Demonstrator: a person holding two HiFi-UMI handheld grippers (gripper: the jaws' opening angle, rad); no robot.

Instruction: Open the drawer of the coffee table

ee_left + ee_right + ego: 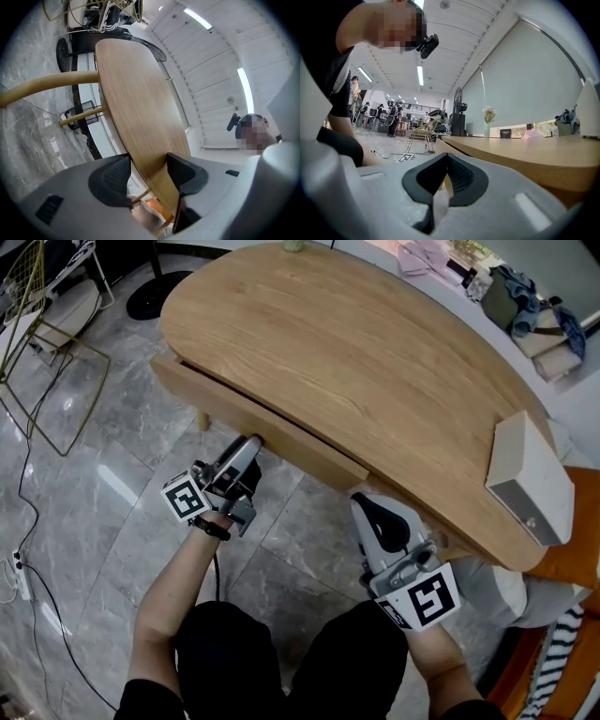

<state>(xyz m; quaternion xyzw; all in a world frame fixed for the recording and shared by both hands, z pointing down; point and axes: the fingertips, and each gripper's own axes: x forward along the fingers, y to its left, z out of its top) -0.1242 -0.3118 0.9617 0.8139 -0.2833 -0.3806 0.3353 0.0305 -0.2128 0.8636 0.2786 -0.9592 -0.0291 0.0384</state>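
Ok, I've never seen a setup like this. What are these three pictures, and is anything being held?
No robot here: a person holds a two-fingered gripper in each hand. One picture comes from a camera on the person's head, looking down; the other two from cameras riding on each gripper. A white box sits on the wooden coffee table. The left gripper has its fingers closed on the drawer front. The right gripper is shut and empty, near the table's edge.
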